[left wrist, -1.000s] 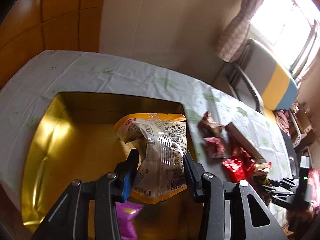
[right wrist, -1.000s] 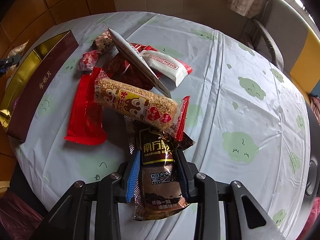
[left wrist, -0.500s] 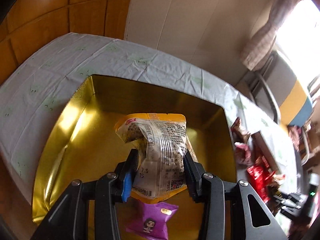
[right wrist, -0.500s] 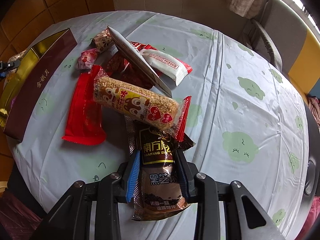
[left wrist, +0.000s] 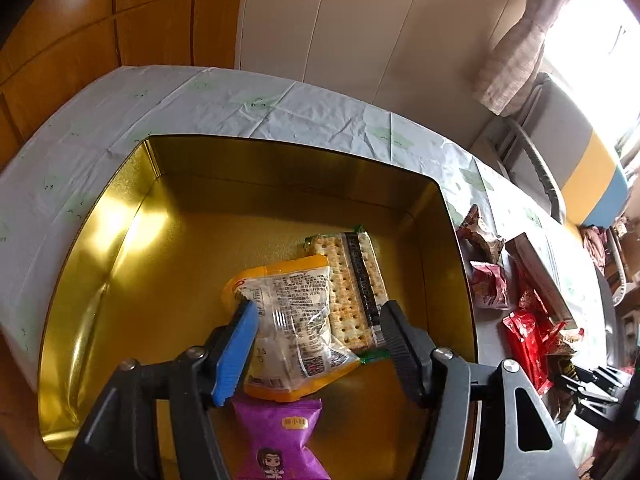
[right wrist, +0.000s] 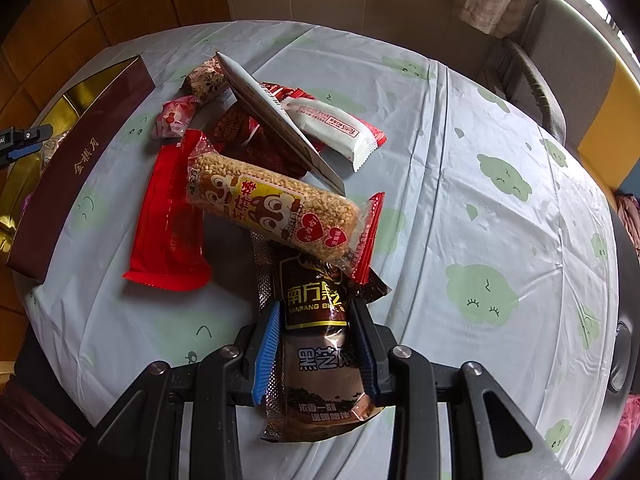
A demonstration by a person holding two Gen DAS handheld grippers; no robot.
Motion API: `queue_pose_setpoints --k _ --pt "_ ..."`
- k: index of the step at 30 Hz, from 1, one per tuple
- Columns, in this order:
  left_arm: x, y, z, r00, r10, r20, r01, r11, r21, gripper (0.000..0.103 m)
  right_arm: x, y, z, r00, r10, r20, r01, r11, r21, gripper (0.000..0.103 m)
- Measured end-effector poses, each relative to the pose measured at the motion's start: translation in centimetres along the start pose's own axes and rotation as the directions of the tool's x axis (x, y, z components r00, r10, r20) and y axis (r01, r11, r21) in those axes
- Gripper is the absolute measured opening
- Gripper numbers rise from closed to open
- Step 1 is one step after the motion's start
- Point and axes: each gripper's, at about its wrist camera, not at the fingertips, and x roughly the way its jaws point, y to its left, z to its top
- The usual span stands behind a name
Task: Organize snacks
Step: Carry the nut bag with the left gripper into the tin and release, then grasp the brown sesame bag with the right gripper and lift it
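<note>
The purple pack (left wrist: 280,440) in the tin (left wrist: 104,240) is cut off at the frame's bottom edge. Also inside the tin, the left gripper (left wrist: 316,312) is opening around the orange pouch (left wrist: 288,320), which overlaps the crackers (left wrist: 352,280). Right of the tin, the right gripper (right wrist: 316,312) is clenched on a brown sachet (right wrist: 320,356), whose top is tucked under the rice bar (right wrist: 272,208).

**Legible markings on the snack packs and tin**

We read "NANFANG" in Latin letters under large Chinese characters "南方" on the brown sachet (right wrist: 316,344). The white wrapper (right wrist: 336,126) bears small red lettering, apparently "Rose Kiss". The maroon tin side (right wrist: 80,168) carries gold characters "金秋月". The clear packet (left wrist: 292,320) shows dense fine print we cannot read. Other wrappers give us nothing readable.
</note>
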Motion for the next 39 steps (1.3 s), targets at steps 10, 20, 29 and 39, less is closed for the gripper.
queue_pose_setpoints --k 10,20,29,39 --pt "-1.6 -2.5 -1.7 0.999 -0.011 0.033 0.008 0.996 0.084 0.064 0.0 0.3 -0.1 1.0 -0.007 0.005 0.008 1.0 -0.009 0.035" --pt "-2.7 -4.0 -2.3 0.998 -0.036 0.049 0.029 0.99 0.14 0.064 0.1 0.2 0.1 1.0 -0.003 0.0 0.003 1.0 -0.005 0.038" --pt "-3.5 -4.3 -4.1 0.996 -0.066 0.056 0.056 0.985 0.165 0.064 0.1 0.1 0.0 1.0 0.011 -0.001 -0.011 1.0 0.008 0.038" --pt "-4.6 -4.5 -6.6 0.993 -0.106 0.056 0.091 0.972 0.217 0.065 0.1 -0.5 0.0 1.0 0.03 0.001 -0.031 0.999 0.033 0.037"
